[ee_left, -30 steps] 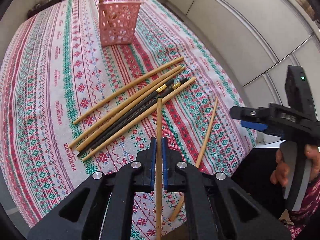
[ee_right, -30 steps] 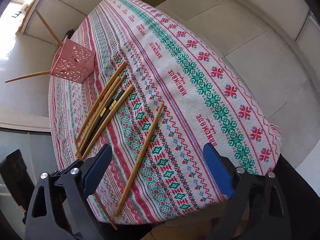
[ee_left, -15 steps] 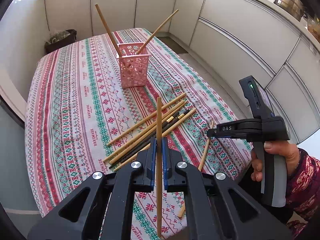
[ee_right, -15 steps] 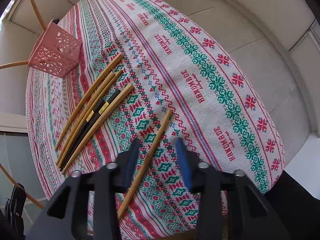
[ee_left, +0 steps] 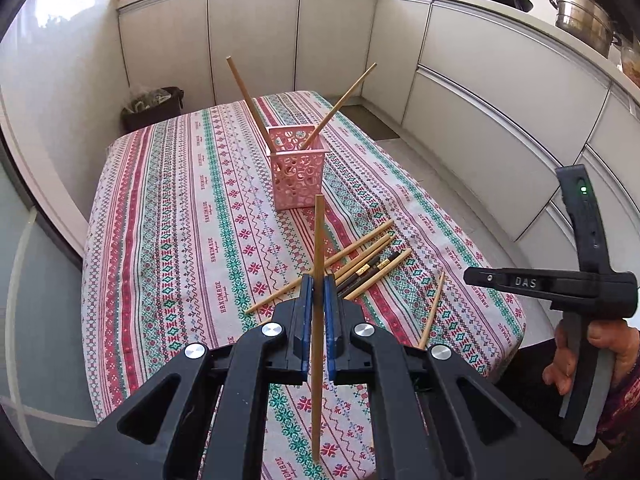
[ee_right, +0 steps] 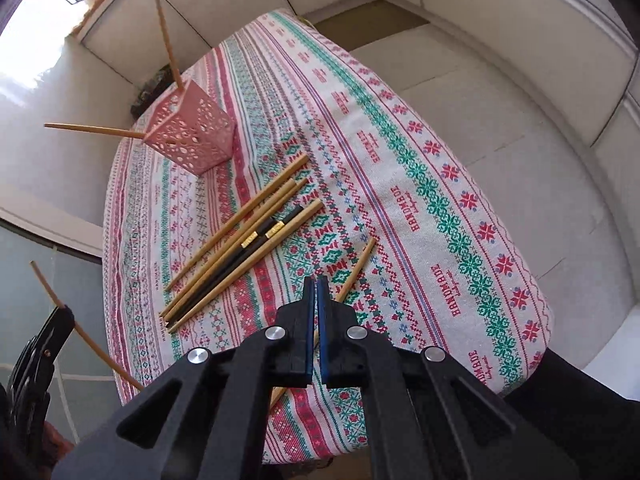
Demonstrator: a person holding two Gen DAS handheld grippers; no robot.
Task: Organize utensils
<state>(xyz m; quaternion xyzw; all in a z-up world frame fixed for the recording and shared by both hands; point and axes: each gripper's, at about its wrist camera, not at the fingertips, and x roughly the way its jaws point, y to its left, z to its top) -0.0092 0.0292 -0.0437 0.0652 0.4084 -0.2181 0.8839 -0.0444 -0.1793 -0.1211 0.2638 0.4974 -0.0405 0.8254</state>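
Bamboo chopstick (ee_left: 319,264) is pinched upright between the left gripper (ee_left: 316,312) jaws, gripped near mid-length. The pink perforated holder (ee_left: 297,168) stands at 12 o'clock from it, with two sticks leaning inside. Risk: the thin stick may pivot and miss the rim. Right gripper (ee_right: 316,300) jaws are pressed together, empty; the lone chopstick (ee_right: 359,266) lies just beside at 1 o'clock.

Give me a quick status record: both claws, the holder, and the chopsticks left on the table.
left claw: shut on a wooden chopstick, above the table
right claw: shut, nothing in it
pink holder: upright, two chopsticks leaning inside
bundle: wooden and black chopsticks, flat on the cloth
lone chopstick: flat on the cloth, apart from the bundle
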